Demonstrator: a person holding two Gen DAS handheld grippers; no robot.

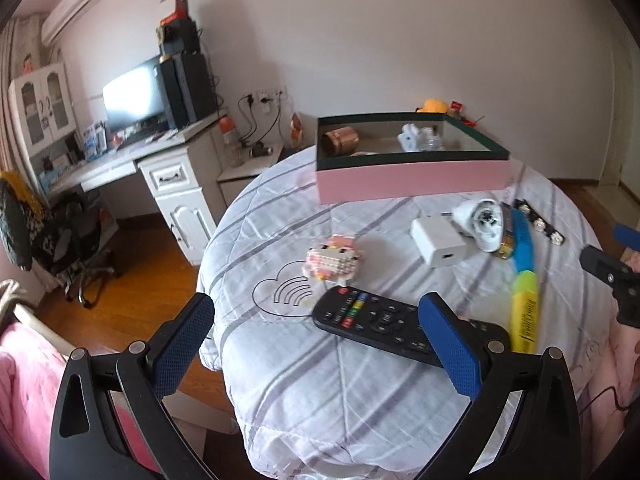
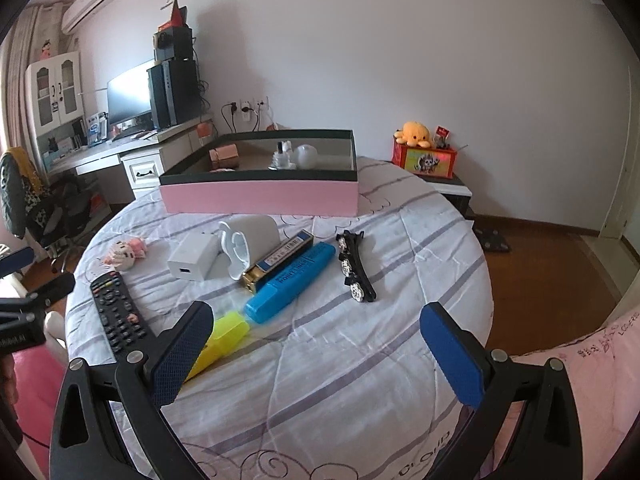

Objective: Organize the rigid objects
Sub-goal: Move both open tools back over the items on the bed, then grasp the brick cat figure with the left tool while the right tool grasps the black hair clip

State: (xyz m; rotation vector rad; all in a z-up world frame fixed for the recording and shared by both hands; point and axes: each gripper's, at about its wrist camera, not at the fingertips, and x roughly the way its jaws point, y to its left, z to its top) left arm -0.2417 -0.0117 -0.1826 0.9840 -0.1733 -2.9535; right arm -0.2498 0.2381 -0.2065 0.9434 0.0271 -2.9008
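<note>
Right now both my grippers hang released, jaws wide: my left gripper (image 1: pixel 316 344) over the black remote (image 1: pixel 384 326), my right gripper (image 2: pixel 316 354) above the yellow highlighter (image 2: pixel 218 342), which touches the blue highlighter (image 2: pixel 290 284); the pink box (image 2: pixel 260 196) sits beyond them on the round table (image 2: pixel 360 360)

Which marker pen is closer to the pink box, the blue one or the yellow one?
The blue highlighter. It lies further up the table toward the pink box, beside the battery. The yellow highlighter lies nearer the right gripper.
</note>
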